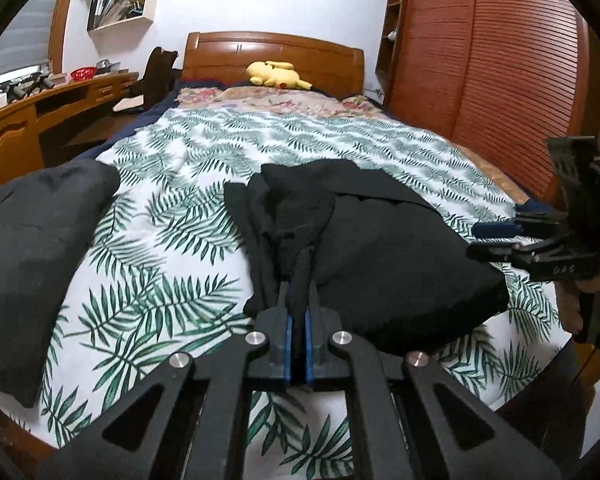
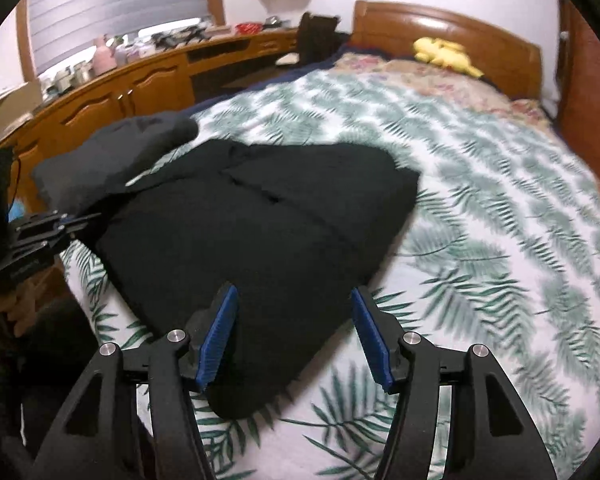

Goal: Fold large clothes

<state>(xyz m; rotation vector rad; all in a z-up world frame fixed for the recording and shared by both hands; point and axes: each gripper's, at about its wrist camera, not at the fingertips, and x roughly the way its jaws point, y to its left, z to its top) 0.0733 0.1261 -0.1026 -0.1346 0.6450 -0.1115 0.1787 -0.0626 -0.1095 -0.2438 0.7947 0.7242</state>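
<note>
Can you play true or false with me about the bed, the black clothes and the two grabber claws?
1. The left gripper is pinching a bit of the black garment. True.
2. The right gripper is squeezed shut. False: its jaws stand open over the garment's near edge.
3. A yellow plush toy lies by the headboard. True.
4. The bedspread is plain red. False: it is white with green leaves.
5. A second dark bundle lies on the bed, beside the garment. True.
</note>
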